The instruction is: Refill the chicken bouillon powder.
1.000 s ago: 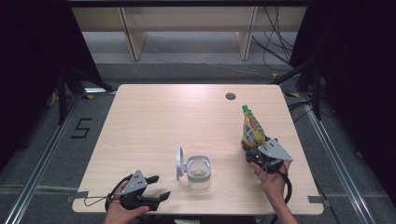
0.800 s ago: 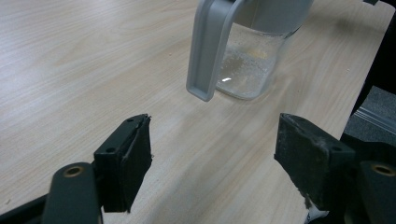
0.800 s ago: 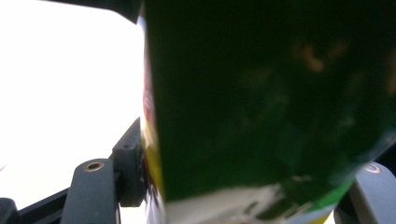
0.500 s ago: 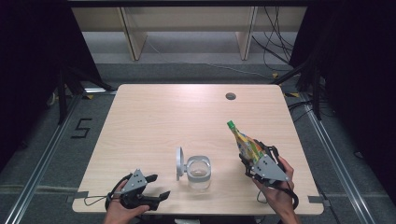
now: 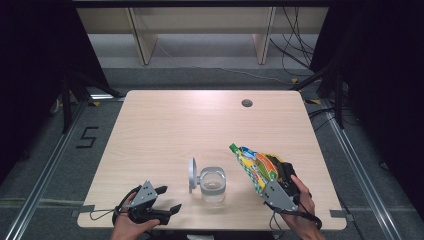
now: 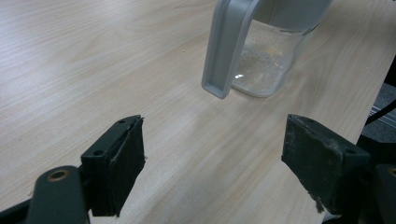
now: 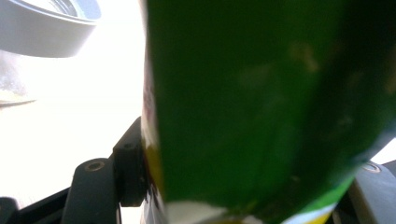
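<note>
High view: snack bag (image 5: 256,167), bright green, yellow and orange, gripped in my right claw (image 5: 274,176), tilted with its top corner leaning toward the glass jar (image 5: 212,184). Bag is off the table (image 5: 200,125), near the front right part. Right gripper view: green bag (image 7: 261,107) sits pressed between the jaws, blurry up close. Jar stands near the front edge at the middle, lid (image 5: 192,175) flipped open to its left side, a thin pale layer at the bottom. My left claw (image 5: 169,199) lies low at the front left, jaws just opened wide, holding nothing. Left gripper view: bare table between the jaws, jar (image 6: 271,56) and grey lid (image 6: 229,46) just ahead, apart from them.
</note>
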Demonstrator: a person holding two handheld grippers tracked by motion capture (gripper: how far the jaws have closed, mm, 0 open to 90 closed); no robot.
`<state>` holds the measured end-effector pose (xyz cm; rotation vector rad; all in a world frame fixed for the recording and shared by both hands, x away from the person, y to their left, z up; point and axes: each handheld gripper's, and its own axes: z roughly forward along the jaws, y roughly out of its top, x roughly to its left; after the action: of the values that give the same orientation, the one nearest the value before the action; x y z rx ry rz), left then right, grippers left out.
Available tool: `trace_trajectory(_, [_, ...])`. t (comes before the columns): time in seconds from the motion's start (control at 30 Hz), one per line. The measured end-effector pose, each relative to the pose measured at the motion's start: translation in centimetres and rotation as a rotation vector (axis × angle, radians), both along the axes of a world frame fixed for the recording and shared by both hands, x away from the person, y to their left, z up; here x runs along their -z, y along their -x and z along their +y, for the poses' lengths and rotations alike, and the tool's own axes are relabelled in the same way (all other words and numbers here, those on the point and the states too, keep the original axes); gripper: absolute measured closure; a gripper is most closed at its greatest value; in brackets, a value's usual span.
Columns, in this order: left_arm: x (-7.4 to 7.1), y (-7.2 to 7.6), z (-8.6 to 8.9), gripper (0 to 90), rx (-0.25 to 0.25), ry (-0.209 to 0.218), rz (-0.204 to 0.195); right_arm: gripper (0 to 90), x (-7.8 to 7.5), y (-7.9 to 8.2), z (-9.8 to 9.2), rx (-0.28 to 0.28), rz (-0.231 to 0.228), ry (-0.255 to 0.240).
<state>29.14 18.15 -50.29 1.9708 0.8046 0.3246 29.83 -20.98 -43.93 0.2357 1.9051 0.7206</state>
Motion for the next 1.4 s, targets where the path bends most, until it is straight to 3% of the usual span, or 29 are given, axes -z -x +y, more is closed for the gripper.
trace_trajectory(0.03, [-0.1,0.0,0.1,20.5,0.000,-0.012,-0.003,35.0,0.1,0.2,0.1,0.009,-0.007,0.009])
trace_trajectory(0.07, [-0.1,0.0,0.1,20.6,0.001,-0.007,-0.003,35.0,0.2,0.6,0.5,0.025,-0.039,0.085])
trace_trajectory(0.1, [-0.1,0.0,0.1,20.5,0.002,-0.007,-0.003,35.0,0.2,0.7,0.6,0.023,-0.057,0.114])
trace_trajectory(0.23, [-0.1,0.0,0.1,20.5,-0.001,-0.011,-0.005,35.1,0.1,1.0,0.9,0.011,-0.078,0.153])
trace_trajectory(0.33, [0.0,0.0,0.1,20.5,-0.018,0.005,0.010,35.1,0.4,1.2,1.5,-0.021,-0.130,0.246])
trace_trajectory(0.43, [0.0,0.1,0.1,20.5,-0.027,0.009,0.009,35.2,0.7,1.4,1.8,-0.012,-0.141,0.280])
trace_trajectory(0.47, [0.0,0.0,0.1,20.5,-0.019,0.004,0.009,35.3,0.1,1.3,2.0,-0.048,-0.204,0.393])
trace_trajectory(0.5, [-0.1,0.0,0.2,20.5,-0.014,0.005,0.000,36.8,1.1,1.8,2.2,0.010,-0.159,0.346])
trace_trajectory(0.53, [-0.1,-0.1,0.3,20.5,-0.006,-0.007,-0.008,36.8,1.1,1.8,2.2,0.010,-0.159,0.346])
trace_trajectory(0.57, [-0.2,0.0,0.4,20.5,-0.015,-0.014,-0.006,36.9,1.1,1.9,2.4,-0.002,-0.192,0.399])
trace_trajectory(0.6, [-0.2,0.0,0.4,20.5,-0.015,-0.014,-0.006,36.9,1.1,1.9,2.4,-0.002,-0.192,0.399])
trace_trajectory(0.77, [-0.1,-0.1,0.3,20.6,-0.012,0.005,-0.005,37.0,1.0,1.9,3.0,-0.035,-0.258,0.535])
trace_trajectory(0.83, [-0.1,-0.1,0.3,20.6,-0.012,0.003,-0.006,37.1,1.1,1.9,3.1,-0.029,-0.259,0.535])
trace_trajectory(0.87, [-0.1,-0.1,0.3,20.6,-0.017,0.001,0.001,37.1,1.5,1.9,3.0,-0.013,-0.245,0.506])
trace_trajectory(1.0, [0.0,-0.2,0.4,20.6,-0.027,-0.002,0.006,37.1,1.5,1.7,3.0,-0.020,-0.253,0.524])
trace_trajectory(1.03, [0.0,-0.1,0.4,20.6,-0.030,0.004,0.010,37.1,1.3,1.6,3.1,-0.029,-0.274,0.564])
trace_trajectory(1.17, [0.0,-0.1,0.4,20.6,-0.032,-0.003,0.010,37.2,1.5,1.6,3.0,-0.023,-0.258,0.547])
trace_trajectory(1.2, [0.0,0.0,0.3,20.6,-0.031,0.015,0.007,37.2,1.5,1.7,3.0,-0.014,-0.245,0.546])
trace_trajectory(1.27, [-0.1,0.0,0.3,20.6,-0.018,-0.002,-0.003,37.2,1.6,1.7,3.0,-0.011,-0.255,0.553])
trace_trajectory(1.3, [-0.2,-0.1,0.3,20.6,-0.012,-0.010,-0.011,37.2,1.3,1.6,3.2,-0.032,-0.281,0.590])
trace_trajectory(1.33, [-0.2,0.1,0.3,20.6,-0.019,-0.008,-0.006,37.2,1.4,1.7,3.2,-0.018,-0.269,0.566])
trace_trajectory(1.37, [-0.2,0.0,0.3,20.6,-0.009,0.000,-0.014,37.2,1.2,1.7,3.3,-0.028,-0.282,0.600])
trace_trajectory(1.4, [-0.2,0.0,0.4,20.6,-0.007,-0.004,-0.011,37.2,1.3,1.6,3.3,-0.041,-0.293,0.581])
